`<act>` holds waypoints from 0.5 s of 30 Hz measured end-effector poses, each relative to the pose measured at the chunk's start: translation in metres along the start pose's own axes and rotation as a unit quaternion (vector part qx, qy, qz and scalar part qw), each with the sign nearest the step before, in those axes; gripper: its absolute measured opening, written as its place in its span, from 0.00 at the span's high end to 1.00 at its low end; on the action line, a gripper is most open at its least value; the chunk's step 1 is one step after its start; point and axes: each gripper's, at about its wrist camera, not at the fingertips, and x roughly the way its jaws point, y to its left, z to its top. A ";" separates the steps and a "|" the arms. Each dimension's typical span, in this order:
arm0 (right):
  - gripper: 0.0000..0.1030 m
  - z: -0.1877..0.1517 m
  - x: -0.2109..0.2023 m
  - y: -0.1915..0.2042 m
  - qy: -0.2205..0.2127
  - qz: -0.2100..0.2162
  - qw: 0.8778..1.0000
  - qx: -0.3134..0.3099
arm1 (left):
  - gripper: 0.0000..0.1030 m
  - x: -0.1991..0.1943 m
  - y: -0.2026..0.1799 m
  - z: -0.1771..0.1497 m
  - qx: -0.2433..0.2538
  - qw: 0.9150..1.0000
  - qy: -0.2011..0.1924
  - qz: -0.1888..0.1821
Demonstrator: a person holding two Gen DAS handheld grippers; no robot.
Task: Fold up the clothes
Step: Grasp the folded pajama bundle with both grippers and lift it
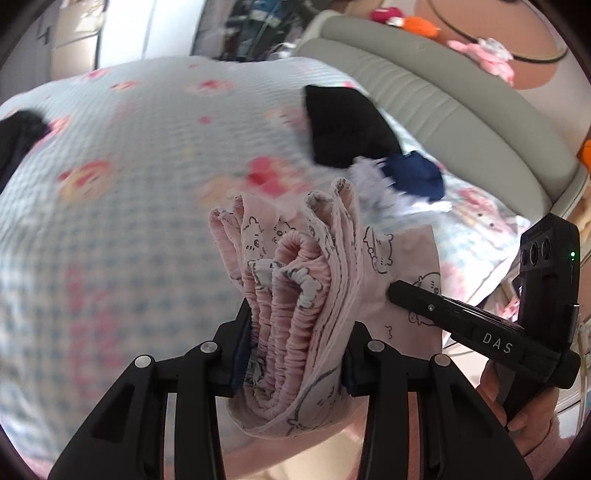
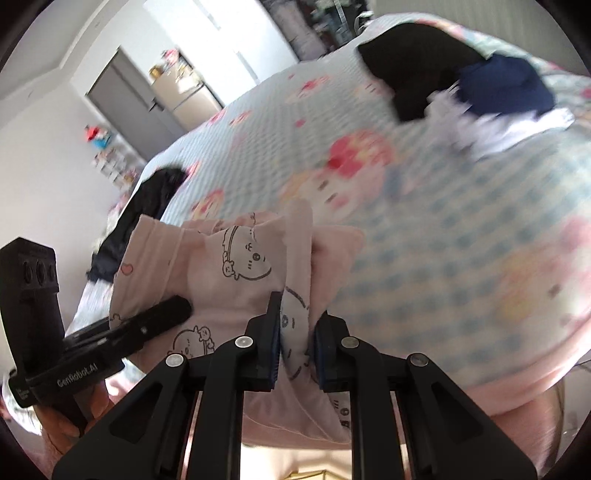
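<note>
Bed cover (image 1: 147, 155), pale blue check with pink cartoon prints, blurred. Grey padded headboard (image 1: 461, 107) behind it. Plush toys, red, orange, pink (image 1: 417, 24), lay above headboard. Grey door (image 2: 118, 92) and cabinet (image 2: 188, 96) stood by far wall.

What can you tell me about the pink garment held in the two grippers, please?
The pink garment is soft cotton-like fabric printed with outlined cartoon animals, with a gathered elastic band. It is folded into several layers and held above the bed. The left gripper clamps the thick bundled edge; the right gripper pinches another edge.
</note>
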 end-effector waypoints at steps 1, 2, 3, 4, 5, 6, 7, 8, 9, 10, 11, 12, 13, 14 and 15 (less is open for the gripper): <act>0.87 0.008 -0.006 -0.007 -0.005 -0.003 1.000 0.004 | 0.61 0.007 -0.012 0.011 0.006 1.000 -0.003 -0.008; 0.87 0.015 -0.012 -0.015 -0.010 -0.006 1.000 0.008 | 0.61 0.012 -0.019 0.019 0.009 1.000 -0.005 -0.013; 0.87 0.023 -0.018 -0.022 -0.015 -0.009 1.000 0.012 | 0.61 0.020 -0.030 0.030 0.012 1.000 -0.006 -0.019; 0.87 0.030 -0.024 -0.030 -0.020 -0.012 1.000 0.016 | 0.61 0.027 -0.041 0.041 0.015 1.000 -0.008 -0.026; 0.87 0.040 -0.030 -0.038 -0.026 -0.015 0.999 0.021 | 0.61 0.035 -0.053 0.053 0.017 0.999 -0.010 -0.032; 0.87 0.052 -0.035 -0.048 -0.032 -0.018 0.999 0.026 | 0.61 0.042 -0.064 0.065 0.019 0.999 -0.012 -0.039; 0.87 0.065 -0.040 -0.058 -0.040 -0.020 0.999 0.030 | 0.61 0.048 -0.072 0.075 0.021 0.999 -0.015 -0.045; 0.87 0.081 -0.046 -0.068 -0.049 -0.023 0.998 0.032 | 0.61 0.055 -0.082 0.089 0.023 0.998 -0.020 -0.050; 0.87 0.097 -0.052 -0.077 -0.056 -0.026 0.998 0.032 | 0.61 0.062 -0.091 0.104 0.024 0.998 -0.027 -0.054; 0.87 0.112 -0.058 -0.085 -0.064 -0.028 0.997 0.031 | 0.61 0.068 -0.099 0.117 0.023 0.997 -0.032 -0.060; 0.87 0.128 -0.063 -0.093 -0.071 -0.032 0.997 0.030 | 0.61 0.074 -0.106 0.130 0.022 0.997 -0.037 -0.066; 0.87 0.142 -0.067 -0.100 -0.078 -0.038 0.996 0.027 | 0.61 0.080 -0.114 0.143 0.021 0.996 -0.042 -0.072; 0.87 0.157 -0.071 -0.107 -0.085 -0.044 0.995 0.024 | 0.61 0.086 -0.120 0.154 0.019 0.996 -0.045 -0.077; 0.87 0.170 -0.073 -0.115 -0.090 -0.050 0.994 0.021 | 0.61 0.097 -0.127 0.165 0.014 0.996 -0.048 -0.080; 0.87 0.182 -0.073 -0.123 -0.093 -0.057 0.994 0.019 | 0.61 0.108 -0.133 0.175 0.007 0.995 -0.050 -0.083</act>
